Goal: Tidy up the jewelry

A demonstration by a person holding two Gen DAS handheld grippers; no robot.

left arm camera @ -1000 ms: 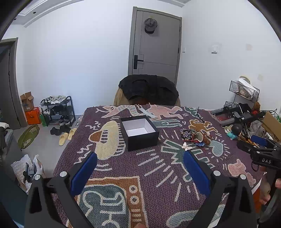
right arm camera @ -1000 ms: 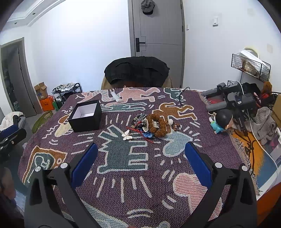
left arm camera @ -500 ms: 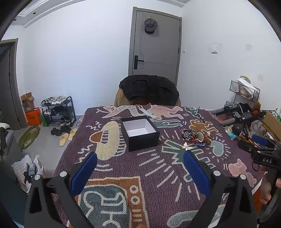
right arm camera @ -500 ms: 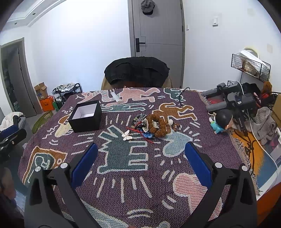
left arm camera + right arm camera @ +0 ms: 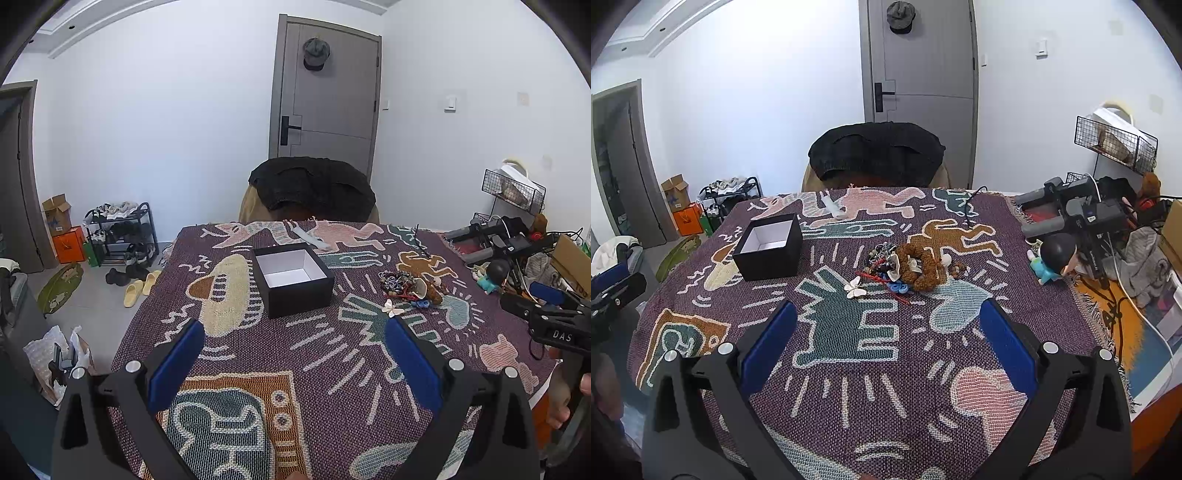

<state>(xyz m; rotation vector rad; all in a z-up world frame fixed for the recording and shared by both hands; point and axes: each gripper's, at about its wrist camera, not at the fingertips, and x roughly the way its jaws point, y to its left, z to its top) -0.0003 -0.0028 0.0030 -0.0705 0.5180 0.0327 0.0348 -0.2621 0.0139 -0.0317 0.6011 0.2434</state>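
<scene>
A black box (image 5: 293, 280) with a white inside stands open and empty on the patterned cloth; it also shows in the right wrist view (image 5: 769, 246). A pile of jewelry (image 5: 905, 264) with a brown scrunchie, beads and a white butterfly clip (image 5: 856, 288) lies mid-table, seen right of the box in the left wrist view (image 5: 408, 288). My left gripper (image 5: 293, 354) is open and empty, well short of the box. My right gripper (image 5: 884, 336) is open and empty, short of the pile.
The patterned cloth (image 5: 849, 350) covers the table. A chair with a black jacket (image 5: 875, 155) stands at the far edge. A doll (image 5: 1052, 260), black devices and cables (image 5: 1082, 218) crowd the right side. A shoe rack (image 5: 118, 232) stands on the floor at left.
</scene>
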